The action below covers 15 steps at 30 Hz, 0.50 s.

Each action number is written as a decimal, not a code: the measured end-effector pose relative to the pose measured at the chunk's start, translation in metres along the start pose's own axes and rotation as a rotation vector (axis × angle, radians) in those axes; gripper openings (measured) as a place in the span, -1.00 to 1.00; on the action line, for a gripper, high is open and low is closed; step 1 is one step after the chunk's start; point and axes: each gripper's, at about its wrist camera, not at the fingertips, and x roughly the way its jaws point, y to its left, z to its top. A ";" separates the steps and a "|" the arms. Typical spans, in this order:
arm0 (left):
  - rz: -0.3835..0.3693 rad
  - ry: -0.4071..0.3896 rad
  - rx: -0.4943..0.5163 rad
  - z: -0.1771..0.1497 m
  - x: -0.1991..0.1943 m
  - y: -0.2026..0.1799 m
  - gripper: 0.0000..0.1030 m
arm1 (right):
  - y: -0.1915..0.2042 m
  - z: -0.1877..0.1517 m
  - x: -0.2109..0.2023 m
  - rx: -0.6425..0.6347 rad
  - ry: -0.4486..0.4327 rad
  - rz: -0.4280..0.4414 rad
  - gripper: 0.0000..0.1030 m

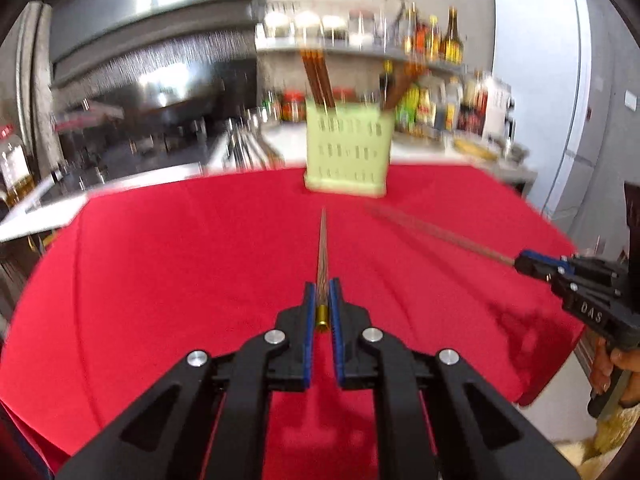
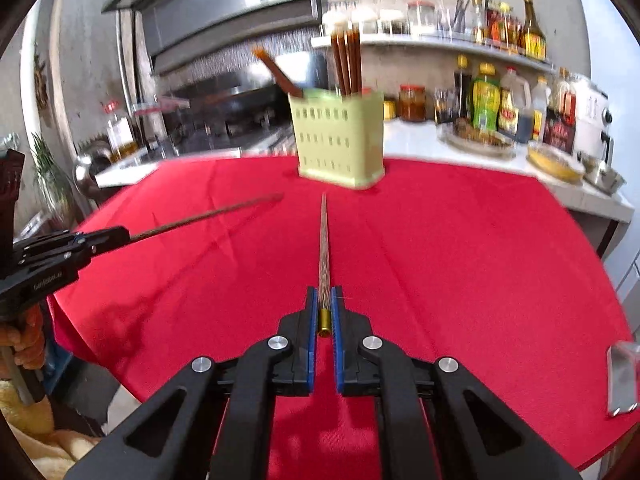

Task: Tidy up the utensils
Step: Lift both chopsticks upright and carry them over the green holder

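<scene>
**Both grippers carrying chopsticks toward holder**

Nearest, the left gripper (image 1: 323, 300) is clamping a chopstick (image 1: 322, 248) by its gold-capped end, jaws nearly shut on it, tip pointing fwd over the red cloth (image 1: 180, 280). The right gripper (image 2: 324, 298) is doing the same w/ its own chopstick (image 2: 323, 240), pads pinching just ahead of the cap. Each stick is sitting straight along its gripper's axis, clear of the cloth.

Further on, the green holder (image 2: 340, 140) is standing upright at the cloth's far edge, already holding several brown chopsticks (image 2: 347, 64) in one part and a leaning utensil in the other.

To do this well, IMO: keep grips firm, since holding at the very end lets the tip swing. Approach one at a time so the sticks aren't crossing, raise each tip above the rim, tilt near vertical, then lower in beside the standing ones w/o knocking the light holder over.
</scene>
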 end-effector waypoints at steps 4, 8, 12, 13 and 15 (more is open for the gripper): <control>0.003 -0.130 0.005 0.037 -0.028 0.004 -0.87 | 0.006 0.038 -0.024 -0.014 -0.104 0.013 -0.87; -0.004 -0.223 -0.011 0.068 -0.049 0.009 -0.87 | 0.013 0.072 -0.039 -0.050 -0.182 0.010 -0.87; -0.025 -0.269 -0.020 0.090 -0.056 0.012 -0.87 | 0.020 0.104 -0.048 -0.086 -0.236 0.004 -0.87; -0.030 -0.272 -0.020 0.093 -0.056 0.013 -0.87 | 0.020 0.112 -0.048 -0.091 -0.241 0.005 -0.87; -0.036 -0.275 -0.022 0.098 -0.055 0.014 -0.87 | 0.022 0.126 -0.048 -0.100 -0.249 0.009 -0.87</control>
